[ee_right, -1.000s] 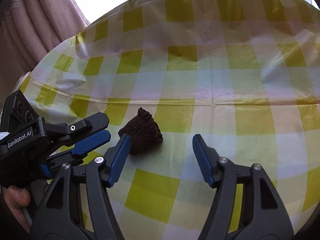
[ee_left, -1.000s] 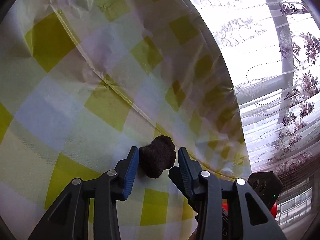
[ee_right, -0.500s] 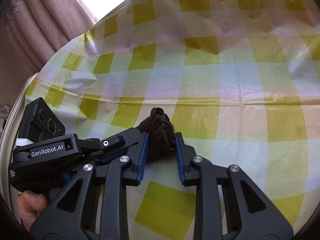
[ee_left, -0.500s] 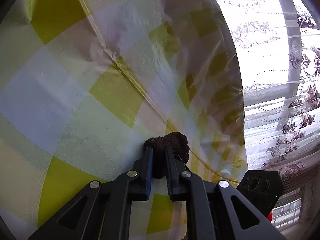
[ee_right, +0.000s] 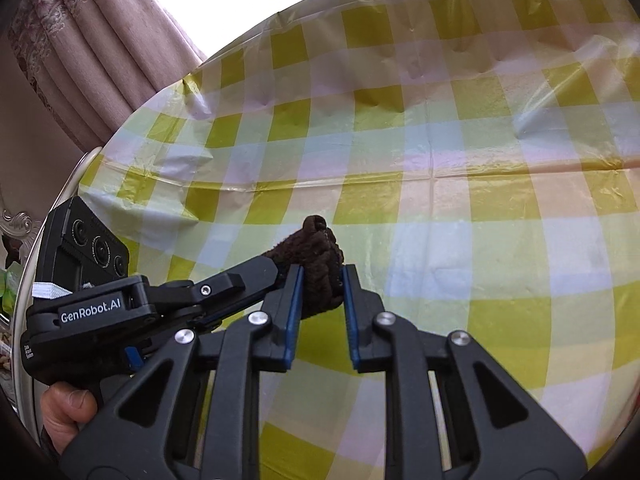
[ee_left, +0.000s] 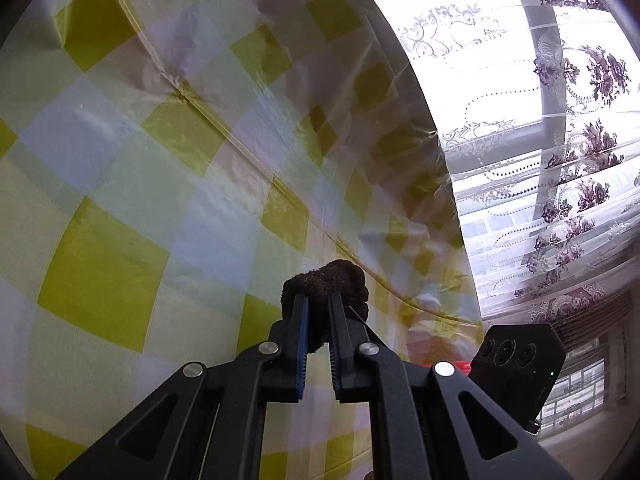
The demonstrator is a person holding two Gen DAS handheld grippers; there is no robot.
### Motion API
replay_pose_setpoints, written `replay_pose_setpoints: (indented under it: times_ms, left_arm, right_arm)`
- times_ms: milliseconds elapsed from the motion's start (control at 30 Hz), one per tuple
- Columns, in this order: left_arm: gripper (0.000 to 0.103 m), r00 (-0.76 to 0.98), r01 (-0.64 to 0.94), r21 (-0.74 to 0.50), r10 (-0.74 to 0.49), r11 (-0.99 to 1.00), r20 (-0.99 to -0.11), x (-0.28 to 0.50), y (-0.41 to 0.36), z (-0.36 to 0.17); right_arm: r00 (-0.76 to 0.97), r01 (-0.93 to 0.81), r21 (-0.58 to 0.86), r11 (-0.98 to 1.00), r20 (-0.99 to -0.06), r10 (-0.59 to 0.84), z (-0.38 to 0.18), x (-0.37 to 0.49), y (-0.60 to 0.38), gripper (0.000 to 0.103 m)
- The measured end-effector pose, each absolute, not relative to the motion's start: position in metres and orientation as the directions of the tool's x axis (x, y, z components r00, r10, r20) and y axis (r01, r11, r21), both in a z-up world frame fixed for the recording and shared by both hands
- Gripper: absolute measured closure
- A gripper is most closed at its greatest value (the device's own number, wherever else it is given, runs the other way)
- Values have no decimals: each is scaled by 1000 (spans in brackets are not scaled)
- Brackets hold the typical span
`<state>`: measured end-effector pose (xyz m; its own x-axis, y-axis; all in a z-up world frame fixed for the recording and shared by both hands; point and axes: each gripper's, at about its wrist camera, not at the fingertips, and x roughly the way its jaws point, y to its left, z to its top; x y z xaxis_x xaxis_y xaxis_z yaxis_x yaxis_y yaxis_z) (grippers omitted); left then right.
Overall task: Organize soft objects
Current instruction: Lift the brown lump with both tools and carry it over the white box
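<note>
Right wrist view, both grippers (ee_right: 320, 280) clenched on brown knit (ee_right: 320, 258), checked tablecloth (ee_right: 480, 152), curtain (ee_right: 100, 52) behind

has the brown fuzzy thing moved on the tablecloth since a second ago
Yes. The brown fuzzy thing, once lying on a white square beside a yellow one, is now pinched between both grippers and appears lifted off the checked tablecloth, nearer its crease.
</note>
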<state>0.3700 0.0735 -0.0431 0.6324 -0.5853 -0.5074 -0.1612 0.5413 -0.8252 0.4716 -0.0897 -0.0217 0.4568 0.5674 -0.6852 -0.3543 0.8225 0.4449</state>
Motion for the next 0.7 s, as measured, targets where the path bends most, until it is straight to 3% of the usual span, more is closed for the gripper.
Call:
replay_pose_setpoints:
  times_ms: [400, 700]
  left_arm:
    - [94, 558, -64, -832, -671, 552, -488, 306, 8, -22]
    - [94, 449, -9, -800, -712, 600, -539, 247, -62, -16]
  right_arm:
    - [494, -275, 432, 859, -703, 512, 5, 380, -156, 81]
    - [499, -177, 420, 890, -741, 449, 0, 297, -218, 81]
